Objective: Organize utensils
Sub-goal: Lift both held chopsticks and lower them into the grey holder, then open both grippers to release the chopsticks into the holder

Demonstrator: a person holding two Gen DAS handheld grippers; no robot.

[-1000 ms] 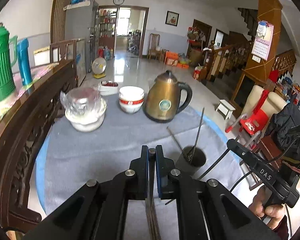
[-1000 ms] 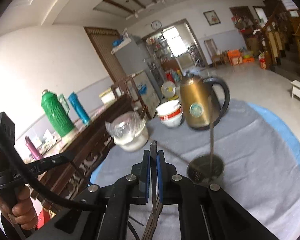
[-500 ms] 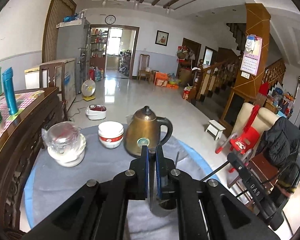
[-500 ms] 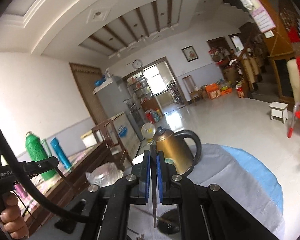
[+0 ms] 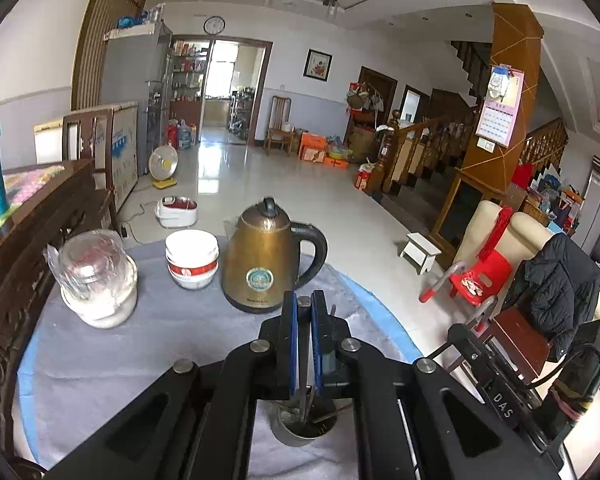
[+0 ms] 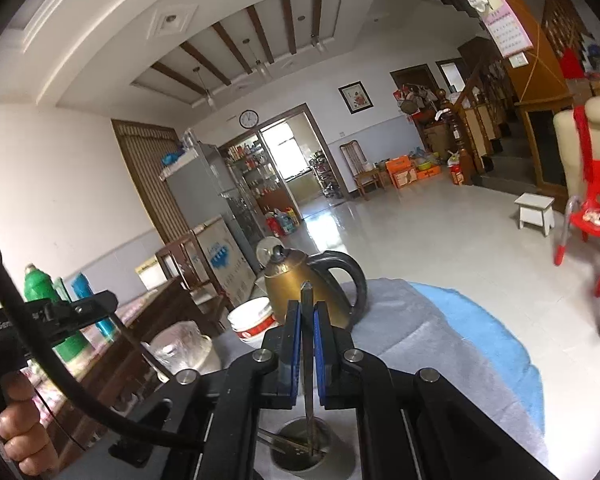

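1. Each chopstick (image 6: 308, 364) (image 5: 303, 360) is standing near-vertical, lower tip dipping into the metal cup (image 6: 302, 450).
2. Right gripper (image 6: 308, 322) and left gripper (image 5: 304, 316) are each pinching one chopstick.
3. Cup's sitting on the grey cloth (image 5: 148, 360), near the kettle (image 5: 264, 264).

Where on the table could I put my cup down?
Bare grey cloth lies in front of the jar, left of the metal cup. More lies right of the kettle, toward the blue edge. The back is crowded: jar, bowls, kettle stand close together.
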